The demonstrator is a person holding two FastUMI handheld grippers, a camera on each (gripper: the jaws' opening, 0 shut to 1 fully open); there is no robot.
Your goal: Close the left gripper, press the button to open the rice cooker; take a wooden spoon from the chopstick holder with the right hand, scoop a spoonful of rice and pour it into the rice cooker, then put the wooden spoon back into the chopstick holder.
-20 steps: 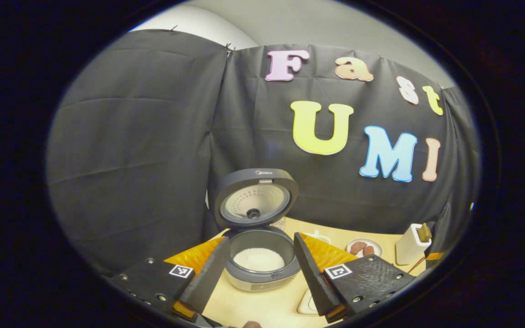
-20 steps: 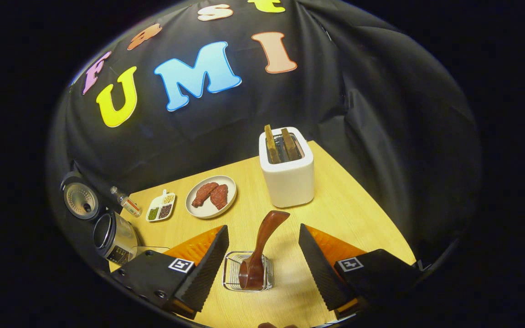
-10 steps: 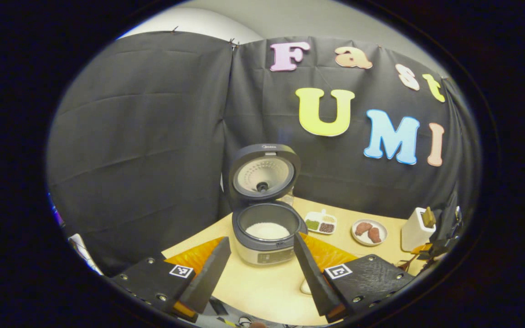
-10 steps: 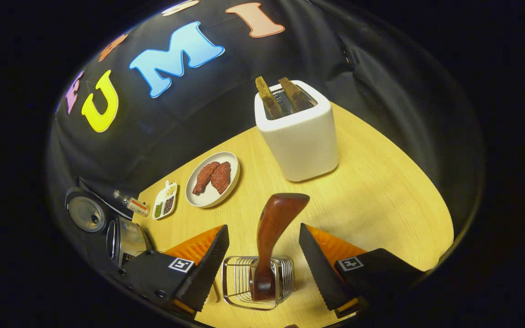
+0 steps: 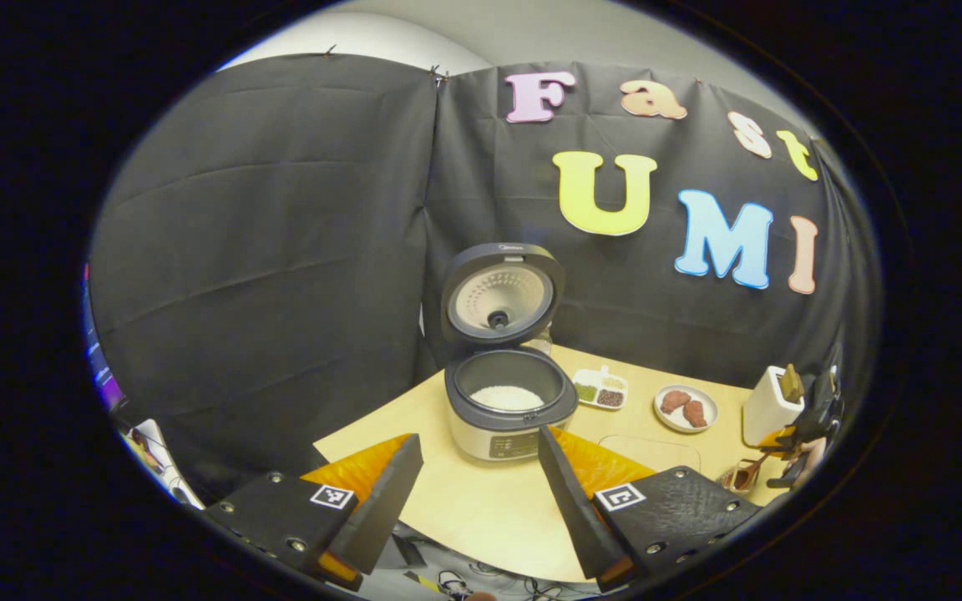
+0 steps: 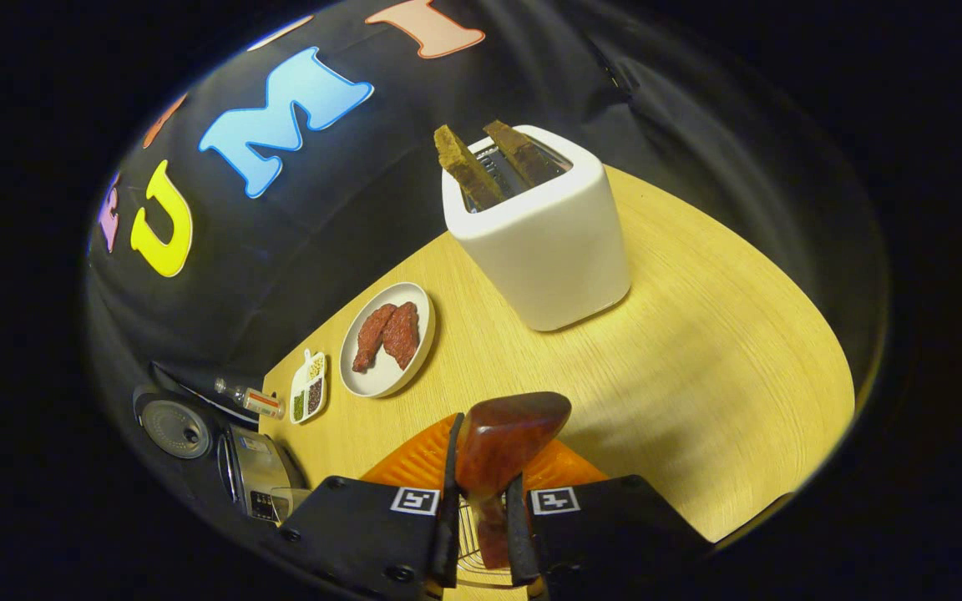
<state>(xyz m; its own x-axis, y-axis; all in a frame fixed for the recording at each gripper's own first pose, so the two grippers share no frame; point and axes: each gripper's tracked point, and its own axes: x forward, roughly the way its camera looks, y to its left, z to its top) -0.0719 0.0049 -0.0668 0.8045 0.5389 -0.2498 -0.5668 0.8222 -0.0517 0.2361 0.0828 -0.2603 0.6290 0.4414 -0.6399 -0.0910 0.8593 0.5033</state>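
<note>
The rice cooker (image 5: 508,417) stands with its lid (image 5: 502,292) up and white rice (image 5: 508,397) in the pot. My left gripper (image 5: 479,438) is open and empty, held back from the cooker near the table's front edge. My right gripper (image 6: 485,455) is shut on the handle of the dark wooden spoon (image 6: 508,430), which stands upright in the wire chopstick holder (image 6: 471,542). The spoon's bowl is hidden behind the fingers. In the left gripper view the right gripper (image 5: 811,413) shows far off at the right, over the spoon (image 5: 746,474). The cooker (image 6: 257,472) also sits at the lower left of the right gripper view.
A white toaster (image 6: 535,225) with two bread slices stands behind the holder. A plate of meat (image 6: 387,338), a divided dish of grains (image 6: 308,388) and a small bottle (image 6: 251,401) line the back. A clear container (image 5: 648,451) lies right of the cooker.
My left gripper has drawn back from the cooker, still open. My right gripper came down over the chopstick holder and shut on the spoon's handle.
</note>
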